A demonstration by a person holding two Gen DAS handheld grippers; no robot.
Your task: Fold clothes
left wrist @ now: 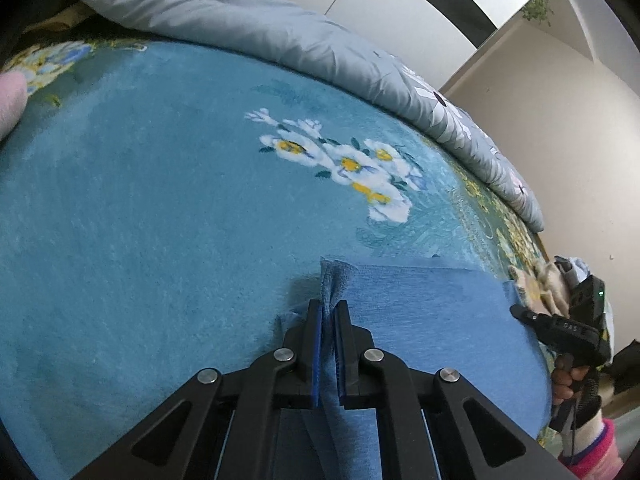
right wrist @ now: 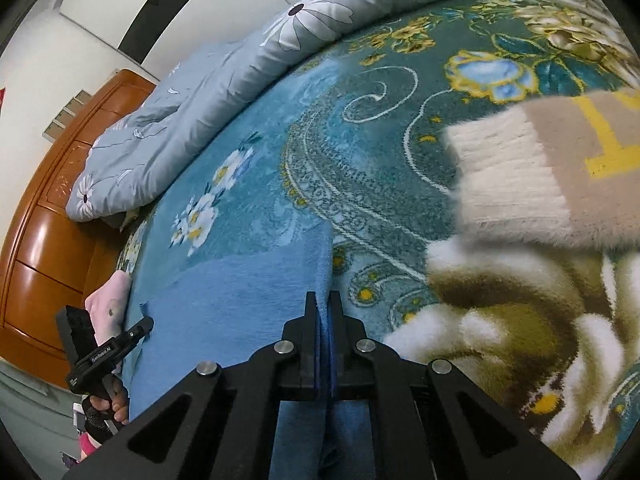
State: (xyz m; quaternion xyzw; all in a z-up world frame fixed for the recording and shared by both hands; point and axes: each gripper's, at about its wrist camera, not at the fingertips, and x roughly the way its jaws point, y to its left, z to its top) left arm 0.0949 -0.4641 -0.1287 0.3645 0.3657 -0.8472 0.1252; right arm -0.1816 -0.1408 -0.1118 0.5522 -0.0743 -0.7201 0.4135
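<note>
Left gripper (right wrist: 138,330) body, lower left of the right wrist view: small white print, seemingly "GenRobot.AI", only partly legible.
Right gripper (left wrist: 520,314) body, right edge of the left wrist view: faint raised letters, unreadable.
Beige folded garment (right wrist: 560,160), upper right of the right wrist view: large yellow block marks, cut off, unreadable.

Both claws (left wrist: 329,308) (right wrist: 322,300) clamped, angled downward

The blue garment (left wrist: 432,320) is soft matt fleece cloth. The floral blanket (left wrist: 160,208) beneath is plush, short-piled. The grey quilt (right wrist: 192,112) along its far edge looks smooth and creased. The headboard (right wrist: 44,248) is glossy varnished wood. Gripper arms are matt black plastic with shiny metal pins.
</note>
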